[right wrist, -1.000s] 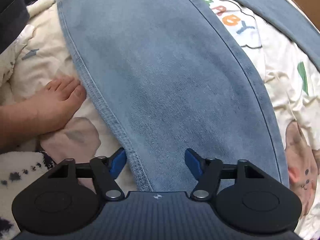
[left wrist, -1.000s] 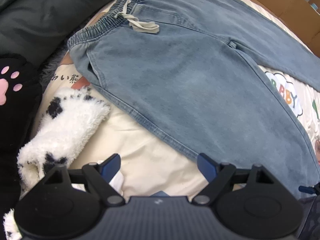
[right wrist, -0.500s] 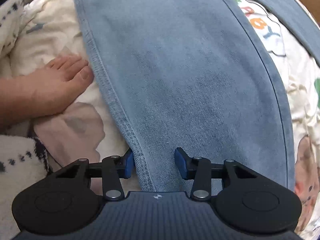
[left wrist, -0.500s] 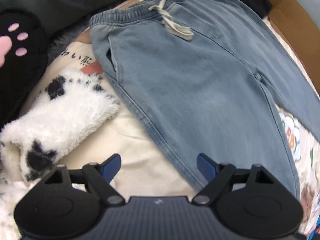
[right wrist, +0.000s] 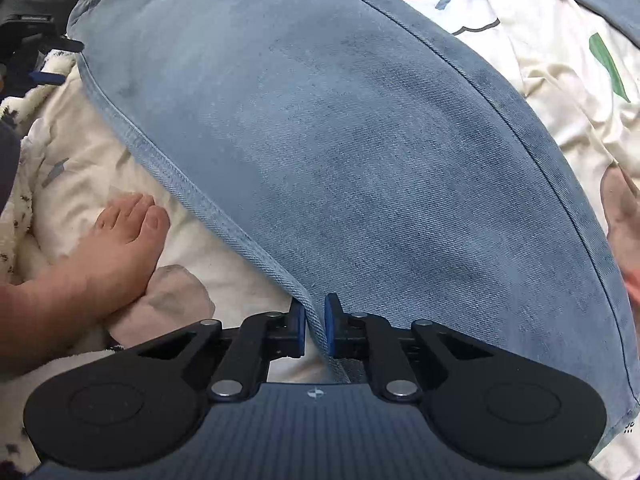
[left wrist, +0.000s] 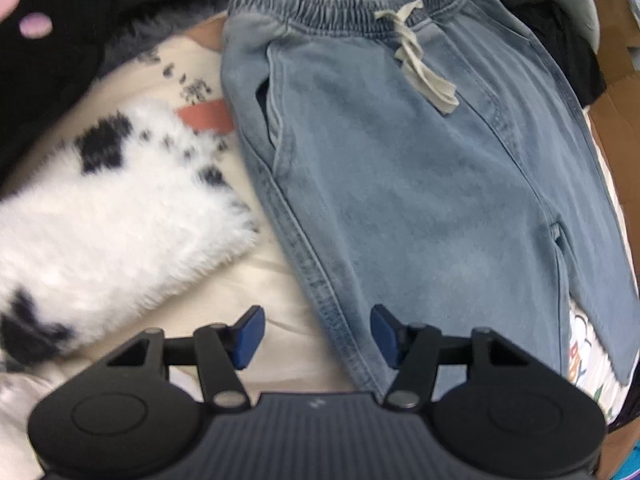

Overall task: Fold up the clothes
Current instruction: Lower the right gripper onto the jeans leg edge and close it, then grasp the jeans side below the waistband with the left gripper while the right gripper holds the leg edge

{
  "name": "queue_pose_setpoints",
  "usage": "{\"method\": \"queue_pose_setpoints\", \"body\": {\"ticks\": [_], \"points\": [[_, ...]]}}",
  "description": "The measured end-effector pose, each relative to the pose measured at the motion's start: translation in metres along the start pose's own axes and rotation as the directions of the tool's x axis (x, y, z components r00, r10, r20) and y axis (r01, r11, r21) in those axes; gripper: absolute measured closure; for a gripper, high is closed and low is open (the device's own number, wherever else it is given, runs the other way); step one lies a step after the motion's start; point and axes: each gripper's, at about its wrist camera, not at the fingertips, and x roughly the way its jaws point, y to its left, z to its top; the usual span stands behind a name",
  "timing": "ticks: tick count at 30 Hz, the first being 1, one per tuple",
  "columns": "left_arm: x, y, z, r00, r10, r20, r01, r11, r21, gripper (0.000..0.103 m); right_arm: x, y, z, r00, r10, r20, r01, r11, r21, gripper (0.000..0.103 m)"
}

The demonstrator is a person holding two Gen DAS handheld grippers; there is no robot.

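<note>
Grasp step in hand: right gripper (right wrist: 315,330) pinches the jeans (left wrist: 420,168) side seam at six o'clock, left gripper (left wrist: 316,338) gapes wide astride the same seam, holding nothing; next, close left, then lift both across.

Left black two-finger gripper with blue pads (left wrist: 317,336) held low and pointing forward, jaws spread wide, the side seam of the light blue denim trousers (left wrist: 420,184) lying between them, untouched. Right black two-finger gripper with blue pads (right wrist: 315,330) clamped nearly closed, pinching that trouser edge (right wrist: 360,160). Bare foot (right wrist: 120,248) resting at the left.
</note>
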Motion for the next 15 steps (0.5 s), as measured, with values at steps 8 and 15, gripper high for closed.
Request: {"method": "queue_pose_setpoints", "body": {"ticks": [8, 15], "points": [[0.019, 0.01, -0.014, 0.994, -0.051, 0.096, 0.066, 0.985, -0.158, 0.079, -0.004, -0.002, -0.002, 1.0, 0.002, 0.021, -0.002, 1.0, 0.025, 0.095], [0.025, 0.016, -0.006, 0.977, -0.123, 0.172, 0.162, 0.958, -0.239, 0.078, -0.002, -0.004, -0.003, 0.999, -0.003, 0.033, 0.002, 0.999, 0.034, 0.095]]}}
